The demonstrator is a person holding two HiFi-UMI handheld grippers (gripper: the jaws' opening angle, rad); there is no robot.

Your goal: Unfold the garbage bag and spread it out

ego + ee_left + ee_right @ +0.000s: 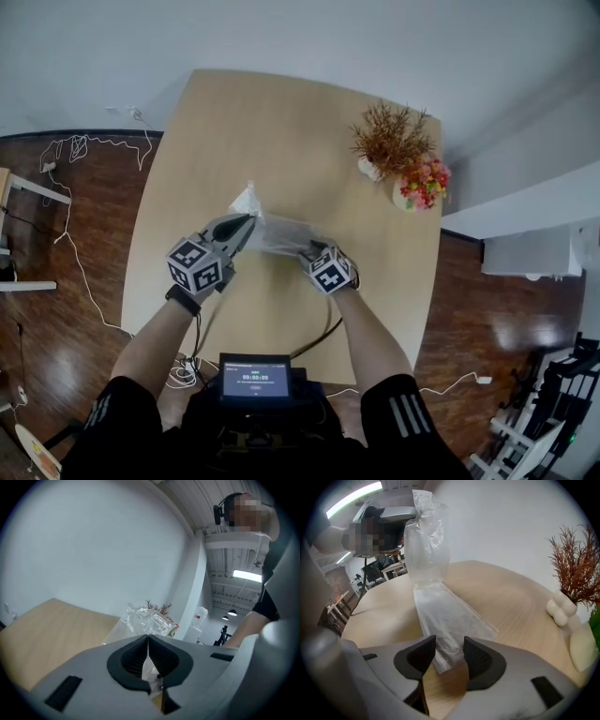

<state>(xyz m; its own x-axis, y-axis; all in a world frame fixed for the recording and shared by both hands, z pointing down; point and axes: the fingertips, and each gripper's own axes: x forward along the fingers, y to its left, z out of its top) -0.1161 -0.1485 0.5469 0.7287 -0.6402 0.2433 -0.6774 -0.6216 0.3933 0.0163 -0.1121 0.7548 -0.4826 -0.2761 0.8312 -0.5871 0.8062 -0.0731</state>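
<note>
We log the left tool (246, 223) pressed together, pinching a crumpled end of the clear garbage bag (281, 232) and holding it above the counter (281, 122). The right tool (307, 249) is spread. The bag's flat folded end lies on the counter between its jaws, apparently untouched by the pads. Farther off, a dried plant (392, 139) and a flower pot (424, 183) stand near the counter's right edge.

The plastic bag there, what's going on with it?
A person works a gripper in each hand. The left gripper is clamped on one end of the clear garbage bag, holding it above the wooden table. The right gripper has its fingers apart around the other end, which lies flat on it.
</note>
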